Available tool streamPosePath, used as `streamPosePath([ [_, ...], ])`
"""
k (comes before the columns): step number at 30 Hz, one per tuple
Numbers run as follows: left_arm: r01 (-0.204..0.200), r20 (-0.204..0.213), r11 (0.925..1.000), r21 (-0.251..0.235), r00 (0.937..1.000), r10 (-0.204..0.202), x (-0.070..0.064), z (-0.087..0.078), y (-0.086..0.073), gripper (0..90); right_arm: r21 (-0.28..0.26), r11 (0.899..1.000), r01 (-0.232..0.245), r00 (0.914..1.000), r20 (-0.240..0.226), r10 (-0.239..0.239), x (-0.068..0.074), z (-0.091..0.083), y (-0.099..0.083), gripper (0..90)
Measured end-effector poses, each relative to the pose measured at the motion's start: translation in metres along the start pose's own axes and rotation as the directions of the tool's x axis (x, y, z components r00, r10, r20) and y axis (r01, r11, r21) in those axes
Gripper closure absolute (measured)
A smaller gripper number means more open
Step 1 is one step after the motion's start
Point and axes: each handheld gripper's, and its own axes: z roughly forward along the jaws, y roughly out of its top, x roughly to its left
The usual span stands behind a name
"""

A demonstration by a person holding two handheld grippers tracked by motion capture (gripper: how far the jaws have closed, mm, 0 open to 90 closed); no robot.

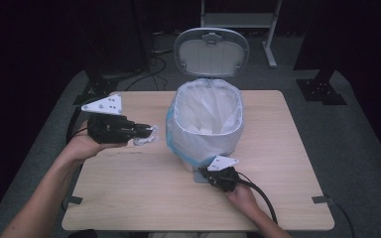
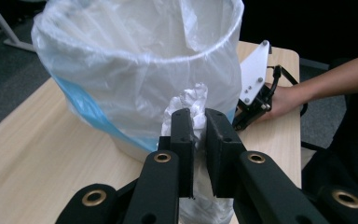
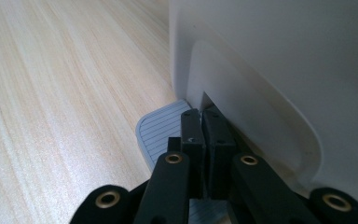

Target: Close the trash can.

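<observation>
A white pedal bin [image 1: 206, 119] lined with a thin white bag stands on the table, its lid [image 1: 211, 52] raised. My left gripper [image 1: 151, 131] hovers just left of the bin, shut on a crumpled white plastic wad [image 1: 146, 139]. In the left gripper view the wad [image 2: 189, 102] sticks up between the jaws of that gripper [image 2: 199, 116], close to the bag-covered bin wall [image 2: 140, 60]. My right gripper [image 1: 206, 173] is at the bin's front base. Its jaws are shut [image 3: 200, 114] and lie on the grey ribbed pedal [image 3: 161, 128], against the bin wall [image 3: 270, 56].
The light wooden table [image 1: 144, 198] has bare room in front and to the right of the bin. A blue band of bag [image 2: 84, 109] hangs around the bin's outside. Cables trail off the table's near edge, and dark stands sit on the floor behind.
</observation>
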Motion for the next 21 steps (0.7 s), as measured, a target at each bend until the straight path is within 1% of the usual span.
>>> streamPosePath([
  [3, -0.008, 0.004, 1.0000, -0.003, 1.0000, 0.008, 0.000, 0.002, 0.008, 82.5, -0.001, 1.000, 0.002, 1.0000, 0.002, -0.002, 0.000, 0.000, 0.000, 87.6],
  [4, -0.008, 0.004, 1.0000, -0.003, 1.0000, 0.008, 0.000, 0.002, 0.008, 82.4, -0.001, 1.000, 0.002, 1.0000, 0.002, -0.002, 0.000, 0.000, 0.000, 87.6],
  [6, -0.015, 0.008, 0.9999, -0.004, 0.9998, 0.015, 0.001, 0.003, 0.015, 82.5, 0.001, 1.000, 0.002, 1.0000, 0.002, -0.002, 0.000, 0.000, 0.000, 87.5],
  [8, -0.015, 0.011, 0.9999, -0.006, 0.9998, 0.015, 0.001, 0.004, 0.017, 82.5, 0.000, 1.000, 0.001, 1.0000, 0.001, -0.001, 0.000, 0.000, 0.000, 87.5],
  [9, -0.020, 0.013, 0.9998, -0.005, 0.9997, 0.020, 0.002, 0.006, 0.021, 82.5, 0.000, 1.000, 0.001, 1.0000, 0.001, -0.001, 0.000, 0.000, 0.000, 87.6],
  [12, -0.023, 0.016, 0.9997, -0.003, 0.9996, 0.023, 0.003, 0.006, 0.025, 82.5, 0.000, 1.000, 0.001, 1.0000, 0.001, -0.001, 0.000, 0.000, 0.000, 87.5],
  [15, -0.025, 0.020, 0.9997, -0.008, 0.9995, 0.025, 0.003, 0.007, 0.032, 82.4, 0.001, 1.000, 0.001, 1.0000, 0.001, -0.001, 0.000, 0.000, 0.000, 87.5],
  [16, -0.025, 0.020, 0.9997, -0.008, 0.9995, 0.025, 0.003, 0.007, 0.032, 82.5, 0.001, 1.000, 0.001, 1.0000, 0.001, -0.001, 0.000, 0.000, 0.000, 87.5],
  [17, -0.036, 0.017, 0.9993, -0.008, 0.9992, 0.036, 0.004, 0.007, 0.036, 82.5, 0.000, 1.000, 0.002, 1.0000, 0.001, -0.002, 0.000, 0.000, 0.000, 87.6],
  [21, -0.037, 0.023, 0.9992, -0.015, 0.9990, 0.037, 0.003, 0.009, 0.044, 82.5, -0.002, 1.000, 0.001, 1.0000, 0.001, -0.001, 0.000, 0.000, 0.000, 87.5],
])
